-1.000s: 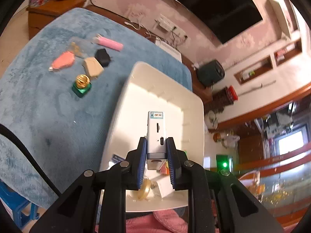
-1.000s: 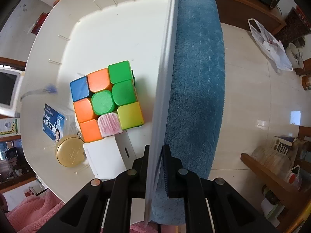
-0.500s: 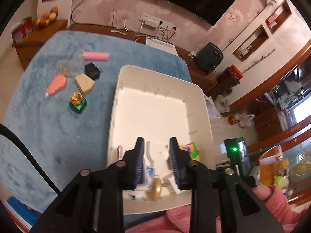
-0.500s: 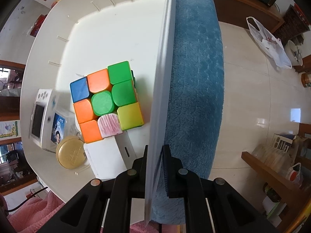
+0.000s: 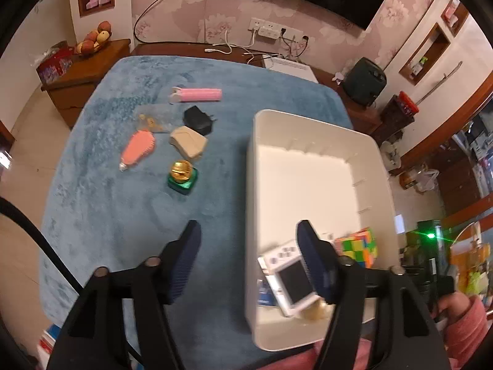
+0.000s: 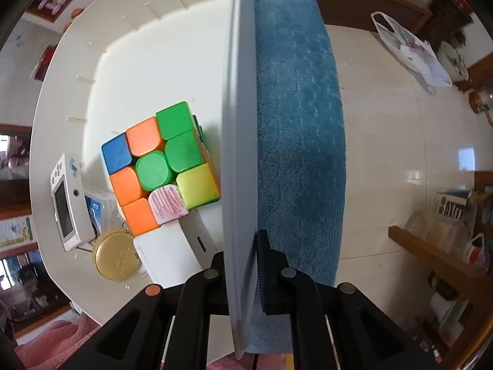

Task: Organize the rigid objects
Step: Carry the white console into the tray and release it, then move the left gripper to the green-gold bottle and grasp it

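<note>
On the blue plush tabletop (image 5: 101,209), six loose items are counted left of the bin: one orange pouch (image 5: 137,146), one clear packet (image 5: 153,118), one pink tube (image 5: 197,95) lying with its long axis across the view, one black object (image 5: 197,119), one beige block (image 5: 188,142) and one green bottle with a gold cap (image 5: 182,177). The left gripper (image 5: 249,262) is seen with its fingers (image 5: 185,265) spread and released; the jaws have just been opening, and nothing is held between them. One white bin (image 5: 251,185) stands on the right part of the tabletop. Inside it, five items are counted: one white handheld device (image 6: 68,200) at the near left, propped at a tilt on other items, its long axis running toward the far wall of the bin; one blue-printed packet (image 6: 98,209) beneath it; one gold disc (image 6: 115,259); one white box (image 6: 166,252); and one colour cube (image 6: 160,166) beside the right wall. The right gripper (image 6: 243,265) is clenched on the bin's right wall. A pink sleeve (image 5: 468,330) is noted at lower right. The room shows floral wallpaper, a wall socket strip, wooden furniture, and a glossy tile floor (image 6: 400,141).
</note>
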### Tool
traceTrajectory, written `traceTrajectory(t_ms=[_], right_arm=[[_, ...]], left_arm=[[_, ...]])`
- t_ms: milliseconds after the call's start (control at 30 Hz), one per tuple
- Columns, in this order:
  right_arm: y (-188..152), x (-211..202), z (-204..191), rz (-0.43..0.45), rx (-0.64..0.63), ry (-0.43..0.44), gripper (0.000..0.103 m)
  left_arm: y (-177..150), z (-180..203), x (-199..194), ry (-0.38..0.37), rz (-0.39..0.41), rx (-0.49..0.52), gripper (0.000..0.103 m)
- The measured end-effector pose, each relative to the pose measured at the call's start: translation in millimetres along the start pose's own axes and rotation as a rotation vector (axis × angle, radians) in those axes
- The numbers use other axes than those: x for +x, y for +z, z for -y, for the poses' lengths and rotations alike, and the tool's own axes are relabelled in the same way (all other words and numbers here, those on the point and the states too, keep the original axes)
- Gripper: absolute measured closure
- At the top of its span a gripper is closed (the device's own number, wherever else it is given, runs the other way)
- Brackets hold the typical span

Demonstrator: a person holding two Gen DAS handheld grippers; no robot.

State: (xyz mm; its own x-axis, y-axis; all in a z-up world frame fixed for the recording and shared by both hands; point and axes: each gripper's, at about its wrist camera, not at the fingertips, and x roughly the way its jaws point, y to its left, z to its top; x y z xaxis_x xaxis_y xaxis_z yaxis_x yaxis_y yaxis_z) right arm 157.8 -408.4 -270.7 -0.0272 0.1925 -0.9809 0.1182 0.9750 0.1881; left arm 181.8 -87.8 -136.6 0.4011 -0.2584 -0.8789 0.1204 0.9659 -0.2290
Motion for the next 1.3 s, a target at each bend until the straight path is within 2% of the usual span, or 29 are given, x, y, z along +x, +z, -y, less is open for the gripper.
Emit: traceTrajectory(t_ms=[133,367,600,933,1300], right_arm=[[-1,0,0,0.003,0.020,-0.012,0.094],[-1,0,-1,0.008,0.080,-0.039,0.094],[-4,-1,-4,0.020,0.147,-0.078,0.094],[0,0,-6,0.013,0.231,-0.121,0.094],[2,1,-1,0.021,0.305,-0.142,0.090]], left_arm=[[11,-15,7,0.028,-0.024,0.044,0.025],[30,-34,29,0.033,-0.090,0.122,0.025],[50,-47,67,0.030,-0.165,0.180,0.025],[69,-61,121,-0.004,-0.282,0.197,0.025],[69,-71,163,0.015,-0.380,0.197,0.027]])
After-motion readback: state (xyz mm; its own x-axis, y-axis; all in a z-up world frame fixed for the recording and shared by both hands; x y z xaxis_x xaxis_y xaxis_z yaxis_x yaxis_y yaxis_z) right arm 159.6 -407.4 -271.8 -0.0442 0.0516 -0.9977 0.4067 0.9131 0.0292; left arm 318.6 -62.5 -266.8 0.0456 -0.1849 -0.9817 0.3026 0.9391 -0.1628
